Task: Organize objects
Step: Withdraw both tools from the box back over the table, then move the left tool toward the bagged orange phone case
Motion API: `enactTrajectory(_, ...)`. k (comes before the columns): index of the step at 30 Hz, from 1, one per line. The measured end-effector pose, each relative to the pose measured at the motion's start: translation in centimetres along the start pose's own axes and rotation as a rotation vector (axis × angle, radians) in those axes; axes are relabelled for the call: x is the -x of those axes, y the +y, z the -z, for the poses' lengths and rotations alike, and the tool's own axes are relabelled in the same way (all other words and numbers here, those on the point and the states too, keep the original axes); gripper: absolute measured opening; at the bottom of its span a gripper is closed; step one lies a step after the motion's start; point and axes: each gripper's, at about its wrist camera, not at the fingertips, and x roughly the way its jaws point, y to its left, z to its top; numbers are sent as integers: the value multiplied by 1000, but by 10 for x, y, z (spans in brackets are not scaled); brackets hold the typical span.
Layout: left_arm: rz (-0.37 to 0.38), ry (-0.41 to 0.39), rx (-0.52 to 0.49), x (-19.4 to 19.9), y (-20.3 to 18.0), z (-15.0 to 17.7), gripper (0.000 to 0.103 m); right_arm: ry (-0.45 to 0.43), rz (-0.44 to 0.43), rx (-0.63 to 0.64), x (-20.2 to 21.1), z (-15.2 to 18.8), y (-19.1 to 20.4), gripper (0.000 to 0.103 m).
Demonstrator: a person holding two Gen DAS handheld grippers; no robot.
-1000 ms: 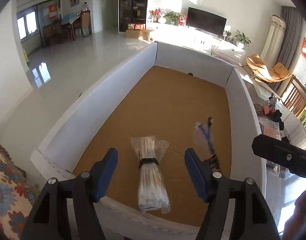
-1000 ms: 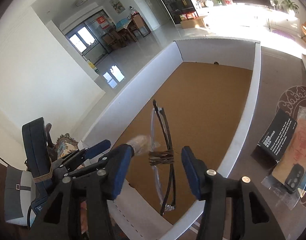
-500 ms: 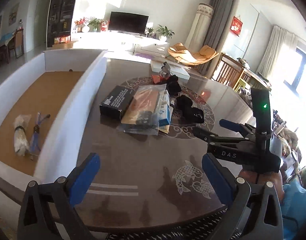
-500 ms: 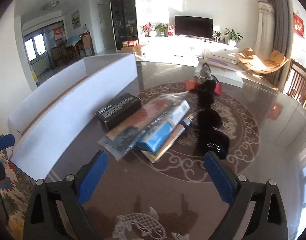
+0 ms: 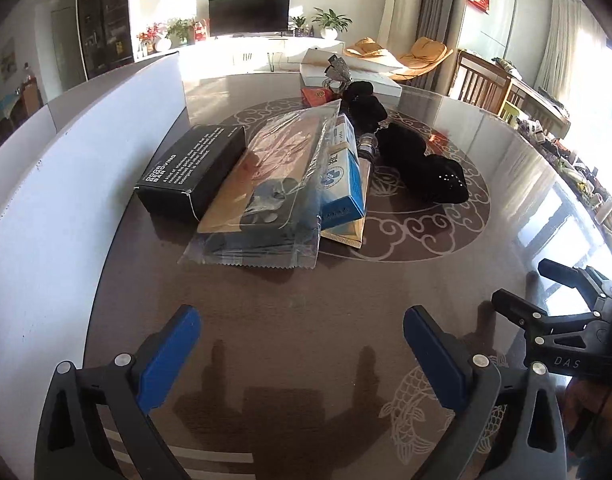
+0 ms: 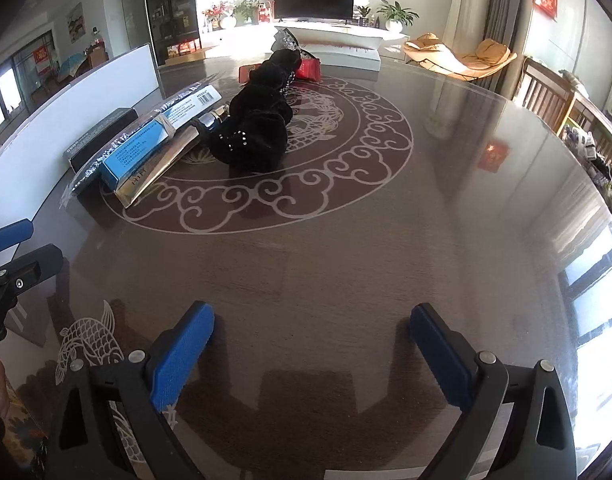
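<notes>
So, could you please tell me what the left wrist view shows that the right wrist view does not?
Only the left wrist view shows the top of the crinkled clear plastic bag and the open left gripper in full. Only the right wrist view shows the open right gripper in full and the barcoded label. Both show the black printed box, blue carton, black velvet cloth and white bin wall.

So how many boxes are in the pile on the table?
2 clearly: a black box beside the white wall, and a blue box right of the clear bag. Others may be hidden under the bag.
</notes>
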Motion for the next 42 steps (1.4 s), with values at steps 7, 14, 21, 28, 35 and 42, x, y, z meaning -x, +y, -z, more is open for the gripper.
enactTrajectory(7, 12, 24, 24, -16, 8, 8, 103, 6, 0, -23, -5, 0, -3, 103)
enactTrajectory(14, -75, 26, -48, -21, -8, 16, 103, 5, 0, -23, -8, 0, -3, 103)
enactTrajectory(21, -73, 63, -54, -22, -8, 9, 103, 37, -2, -19, -10, -3, -3, 103)
enactTrajectory(28, -60, 78, -68, -34, -5, -9, 103, 84, -42, 40, -23, -20, 1, 103)
enactTrajectory(35, -49, 53, -69, -35, -2, -10, 103, 11, -52, 50, -25, -19, 2, 103)
enactTrajectory(42, -52, 51, -64, -36, -2, -12, 103, 10, -53, 50, -25, -19, 2, 103)
